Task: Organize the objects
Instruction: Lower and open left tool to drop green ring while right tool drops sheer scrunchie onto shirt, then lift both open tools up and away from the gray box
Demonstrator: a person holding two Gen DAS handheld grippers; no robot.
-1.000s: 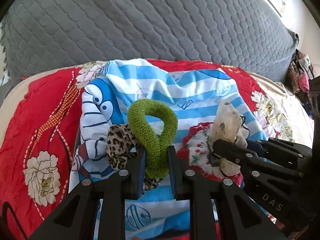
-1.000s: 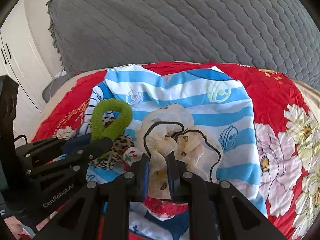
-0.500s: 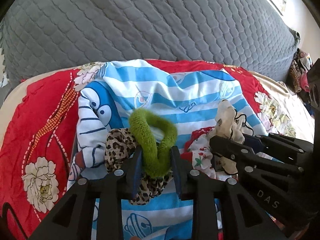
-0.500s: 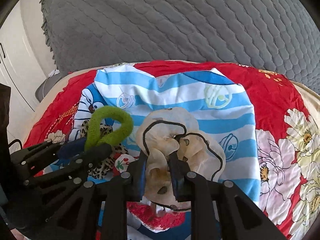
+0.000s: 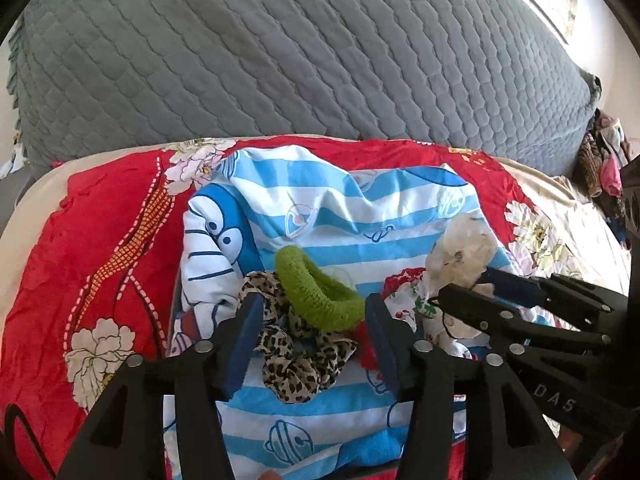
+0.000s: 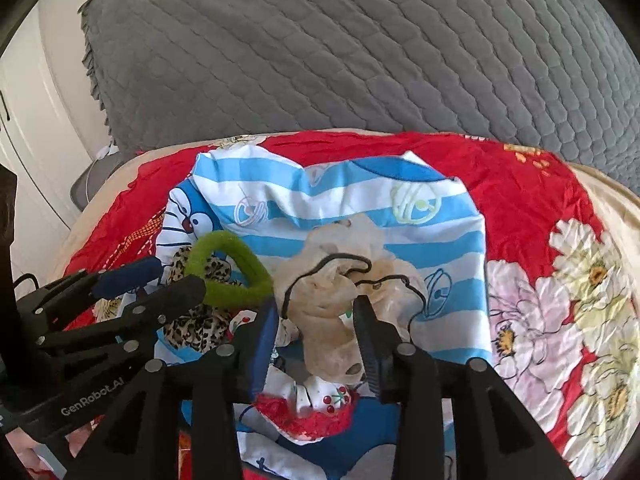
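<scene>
Left gripper (image 5: pixel 312 320): jaws opening, pads clear of the green scrunchie (image 5: pixel 316 292) lying between them, draped over a leopard-print scrunchie (image 5: pixel 300 356) on the blue-and-white striped cartoon cloth (image 5: pixel 340 208). Right gripper (image 6: pixel 316 324): jaws opening too, parted about the cream scrunchie (image 6: pixel 328 292) with black trim, right pad at its edge, grip no longer firm. Below that, toward 6 o'clock, a white cherry-print scrunchie (image 6: pixel 320 396) with red lace. From the right wrist view, green scrunchie at 9 o'clock of the cream one, just beside it. All heaped on the striped cloth over a red floral quilt (image 6: pixel 520 200); grey quilted cushion (image 6: pixel 360 48) at 12 o'clock behind.
</scene>
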